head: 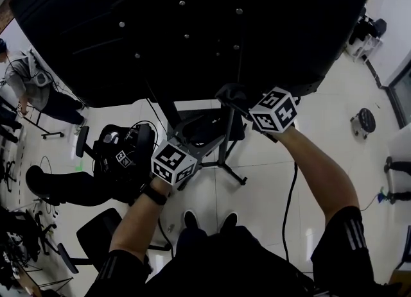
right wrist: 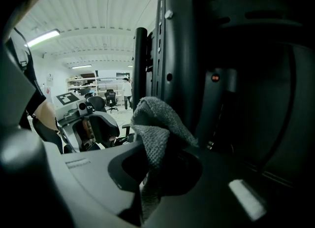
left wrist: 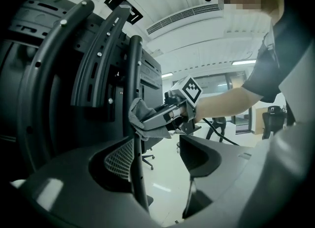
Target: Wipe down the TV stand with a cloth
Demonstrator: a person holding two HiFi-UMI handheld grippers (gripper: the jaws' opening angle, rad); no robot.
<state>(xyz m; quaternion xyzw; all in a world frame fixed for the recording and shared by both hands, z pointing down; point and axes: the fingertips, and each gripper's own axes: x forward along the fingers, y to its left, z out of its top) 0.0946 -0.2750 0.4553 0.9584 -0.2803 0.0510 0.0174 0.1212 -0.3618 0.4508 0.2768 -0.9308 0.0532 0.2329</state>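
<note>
Right claw (right wrist: 147,187) gripping cloth (right wrist: 158,126), against stand post (right wrist: 173,49)

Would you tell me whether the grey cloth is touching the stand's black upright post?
Touching. The left gripper view shows the grey cloth, held by the right gripper, bunched against the black upright post with no gap.

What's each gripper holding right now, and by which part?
The right gripper holds the grey cloth by a bunched fold, with cloth above and below the jaws. The left gripper grips nothing: its jaws stand apart, with the stand's black post between them.
</note>
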